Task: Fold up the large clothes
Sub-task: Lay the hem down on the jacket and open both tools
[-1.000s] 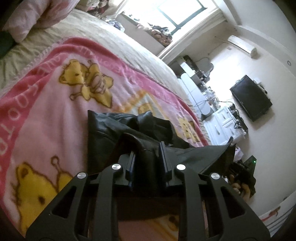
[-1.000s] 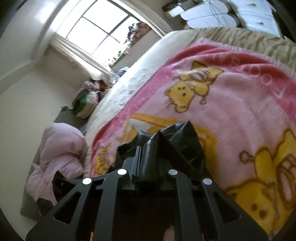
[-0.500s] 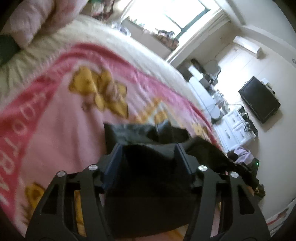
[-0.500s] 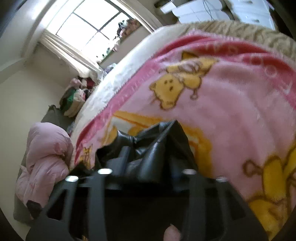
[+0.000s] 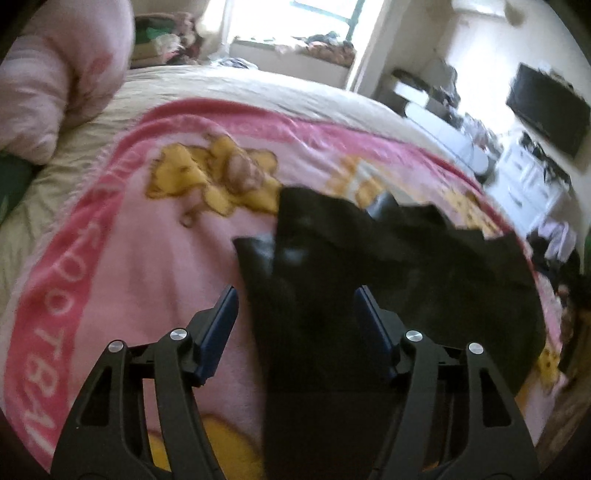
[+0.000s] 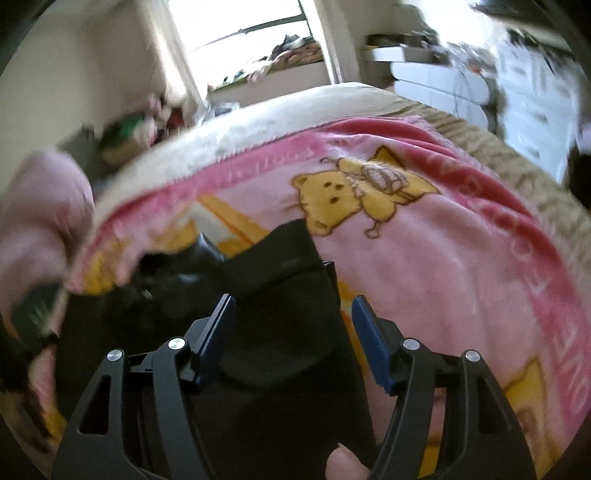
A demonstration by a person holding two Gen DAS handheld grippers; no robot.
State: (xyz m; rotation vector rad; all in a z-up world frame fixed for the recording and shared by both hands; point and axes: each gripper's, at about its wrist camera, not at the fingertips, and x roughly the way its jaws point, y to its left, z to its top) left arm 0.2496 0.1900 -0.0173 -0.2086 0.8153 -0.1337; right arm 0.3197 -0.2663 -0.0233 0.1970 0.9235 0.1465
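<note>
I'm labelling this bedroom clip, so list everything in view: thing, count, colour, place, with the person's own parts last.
black garment: 1, black, lying on the blanket, between both grippers' fingers
blanket: 1, pink with yellow bears, spread on the bed
bed cover: 1, beige, under the blanket
pink bedding bundle: 1, pale pink, far left on the bed
window: 1, bright, beyond the bed, clutter on its sill
television: 1, black, on the right wall
white drawers: white, count unclear, right of the bed
left hand-held gripper: 1, black with blue pads, jaws opening, pads off the garment
right hand-held gripper: 1, same colours, jaws opening
fingertip: 1, bottom edge, right wrist view
</note>
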